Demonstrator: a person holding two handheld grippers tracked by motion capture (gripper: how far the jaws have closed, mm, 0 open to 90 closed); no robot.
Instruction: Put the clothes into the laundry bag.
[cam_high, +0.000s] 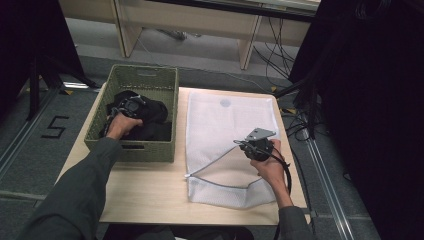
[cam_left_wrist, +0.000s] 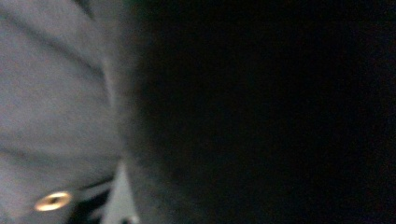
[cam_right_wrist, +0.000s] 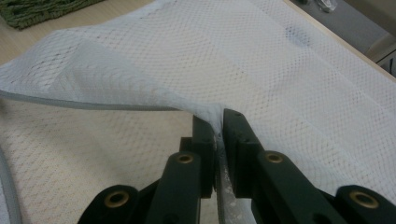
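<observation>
Your right hand-held gripper (cam_right_wrist: 218, 125) pinches the mesh bag (cam_high: 227, 125) rim thinly; a tug could slip it. Left hand-held gripper (cam_high: 129, 106) buried in the basket (cam_high: 165, 82) clothes (cam_high: 152, 112), state unclear.

Setting: a lab or test room set up for recording.
Work surface: a small light-wood table (cam_high: 150, 195) standing alone on grey floor.
Floor markings: a taped number "5" (cam_high: 56, 127) and yellow tape corners (cam_high: 67, 91).
Enclosure: black curtains (cam_high: 370, 100) at both sides.
Cabling: loose black cables (cam_high: 274, 47) trailing over the floor beneath a wooden bench (cam_high: 200, 22).
</observation>
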